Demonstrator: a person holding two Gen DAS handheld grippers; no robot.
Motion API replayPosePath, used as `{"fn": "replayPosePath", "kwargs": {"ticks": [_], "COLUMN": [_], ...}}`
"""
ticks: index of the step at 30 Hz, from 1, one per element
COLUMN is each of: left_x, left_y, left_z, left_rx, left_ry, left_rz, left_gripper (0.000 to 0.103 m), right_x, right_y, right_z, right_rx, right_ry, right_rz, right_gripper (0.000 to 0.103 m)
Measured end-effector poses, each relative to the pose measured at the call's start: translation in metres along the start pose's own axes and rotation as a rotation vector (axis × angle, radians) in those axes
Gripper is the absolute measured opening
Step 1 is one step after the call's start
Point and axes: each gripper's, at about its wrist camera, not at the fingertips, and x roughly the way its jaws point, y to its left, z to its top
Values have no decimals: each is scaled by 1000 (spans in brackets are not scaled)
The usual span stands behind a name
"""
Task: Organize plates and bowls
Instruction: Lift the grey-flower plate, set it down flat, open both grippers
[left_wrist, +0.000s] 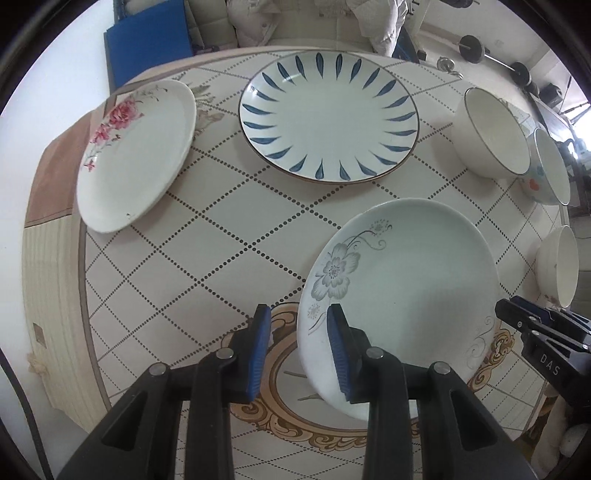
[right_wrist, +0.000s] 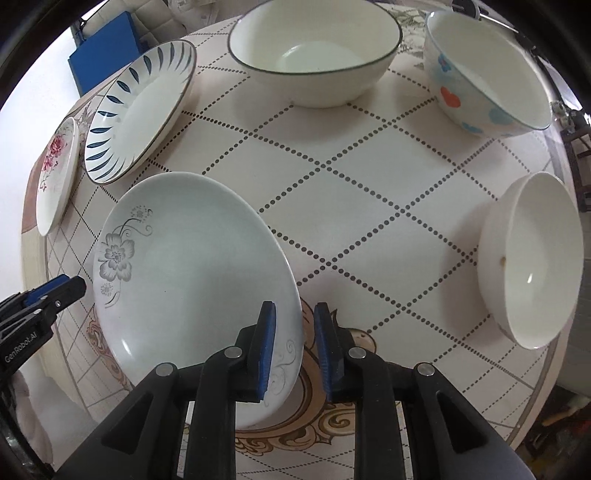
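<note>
Grey-flower plate straddled at both rims, nothing yet stacked.

In the left wrist view, the left gripper (left_wrist: 299, 345) is seen over the near-left rim of the grey-flower plate (left_wrist: 402, 280), its jaws narrowly parted with one blue pad inside the rim and one outside; no pressing contact can be made out. The pink-flower plate (left_wrist: 136, 155) and blue-leaf plate (left_wrist: 328, 114) lie apart on the tiled table (left_wrist: 229, 229). In the right wrist view, the right gripper (right_wrist: 295, 343) is set astride the plate's opposite rim, jaws likewise narrow and not clamped; three bowls, the grey-rimmed bowl (right_wrist: 314, 55), spotted bowl (right_wrist: 487, 70) and plain white bowl (right_wrist: 532, 262), stand unstacked. For a sound lift, both rims should be bitten squarely and closed on together, so the plate is kept level.
</note>
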Motion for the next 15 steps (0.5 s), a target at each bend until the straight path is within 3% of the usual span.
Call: {"fn": "replayPosePath", "kwargs": {"ticks": [2,7,12,15], "left_x": [-16,-46,-62,-65], "left_y": [0,8,29,52], "left_z": [-7,-16,-14,-9], "left_rx": [-4,-27,-56,-96], "left_ry": [-28,-64,-91,-108], "left_rz": [-13,-69,-93,-108], "left_gripper": [29,32,36,36], "right_x": [-14,-49,-76,-90], "right_y": [6,18,36,51], "right_z": [-7,-26,-38,-38], "right_rx": [-23,-63,-89,-102], "right_ry": [-21,-67,-94,-123], "right_rz": [-23,-38,-55,-52], "right_gripper": [27,61,79,81]}}
